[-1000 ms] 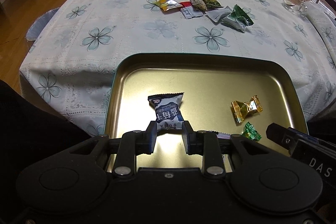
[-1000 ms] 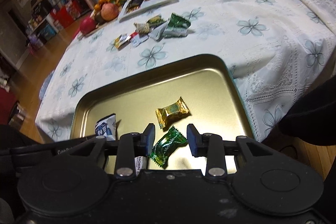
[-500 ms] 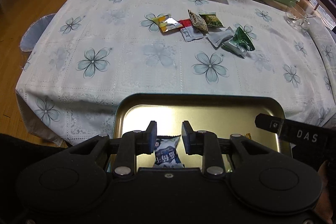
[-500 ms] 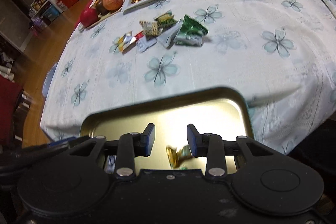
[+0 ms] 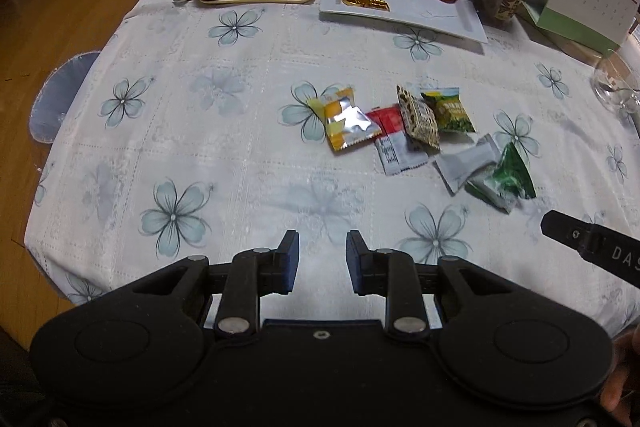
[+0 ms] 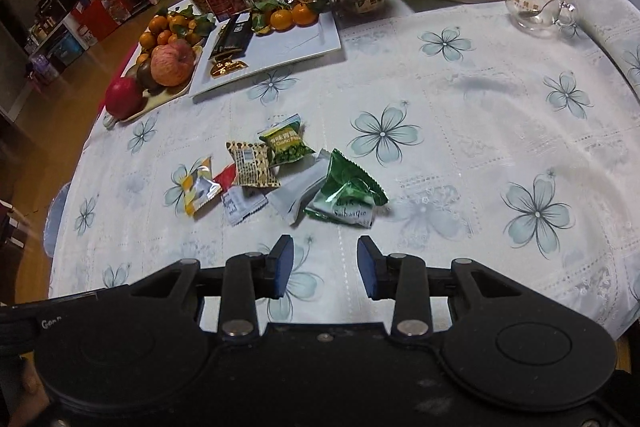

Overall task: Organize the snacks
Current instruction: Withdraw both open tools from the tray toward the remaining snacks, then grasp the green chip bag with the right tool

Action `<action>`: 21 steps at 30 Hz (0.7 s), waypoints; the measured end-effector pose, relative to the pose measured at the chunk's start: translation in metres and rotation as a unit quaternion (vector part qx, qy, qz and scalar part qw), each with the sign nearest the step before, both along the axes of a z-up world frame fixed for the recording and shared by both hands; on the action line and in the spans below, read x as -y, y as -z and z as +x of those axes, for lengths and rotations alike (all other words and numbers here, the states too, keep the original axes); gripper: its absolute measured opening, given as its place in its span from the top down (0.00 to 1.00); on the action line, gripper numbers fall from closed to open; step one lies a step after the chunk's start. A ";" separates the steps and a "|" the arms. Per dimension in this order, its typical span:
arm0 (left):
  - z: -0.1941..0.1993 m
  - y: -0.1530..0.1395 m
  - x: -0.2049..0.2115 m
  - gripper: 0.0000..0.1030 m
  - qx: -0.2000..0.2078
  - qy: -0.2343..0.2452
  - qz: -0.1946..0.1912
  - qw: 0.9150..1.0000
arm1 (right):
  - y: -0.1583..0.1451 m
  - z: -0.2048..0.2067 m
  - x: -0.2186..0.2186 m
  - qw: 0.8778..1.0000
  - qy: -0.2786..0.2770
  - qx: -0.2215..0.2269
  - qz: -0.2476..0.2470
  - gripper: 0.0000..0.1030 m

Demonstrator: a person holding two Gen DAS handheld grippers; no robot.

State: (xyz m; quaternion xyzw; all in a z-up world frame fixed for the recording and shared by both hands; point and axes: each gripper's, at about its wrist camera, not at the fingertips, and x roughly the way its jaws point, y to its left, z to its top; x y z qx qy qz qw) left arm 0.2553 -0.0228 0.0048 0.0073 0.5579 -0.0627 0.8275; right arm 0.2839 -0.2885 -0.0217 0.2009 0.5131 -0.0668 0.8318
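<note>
Snacks [image 6: 280, 171] lie in a loose cluster on the flowered tablecloth [image 5: 224, 131], ahead of both sets of jaws and clear of them. I judge this the reach toward the next pick. Left gripper [image 5: 322, 261] and right gripper [image 6: 325, 265] each stand partly open, holding nothing. The green packet [image 6: 346, 197] sits just beyond the right jaws, the yellow packet [image 5: 346, 123] well ahead of the left. Where the snacks should go is out of view; the overlapped red-and-white sachet [image 5: 394, 141] is part hidden.
</note>
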 end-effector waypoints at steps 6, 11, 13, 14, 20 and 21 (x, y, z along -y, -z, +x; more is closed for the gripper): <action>0.048 0.008 0.009 0.65 -0.014 -0.011 0.014 1.000 | 0.016 0.055 0.015 0.999 0.017 -0.033 0.035 0.64; 0.076 0.023 0.020 0.65 -0.023 -0.006 0.032 0.999 | 0.038 0.078 0.030 0.995 0.050 -0.067 0.056 0.64; 0.082 0.030 0.022 0.65 -0.033 -0.008 0.034 0.999 | 0.049 0.083 0.034 0.992 0.061 -0.085 0.067 0.64; 0.085 0.033 0.023 0.65 -0.040 -0.012 0.031 0.999 | 0.053 0.084 0.035 0.991 0.067 -0.091 0.070 0.64; 0.097 0.040 0.022 0.65 -0.069 -0.026 0.008 0.997 | 0.073 0.087 0.040 0.983 0.100 -0.125 0.086 0.62; 0.100 0.040 0.021 0.65 -0.072 -0.028 0.005 0.997 | 0.076 0.089 0.039 0.983 0.103 -0.127 0.087 0.61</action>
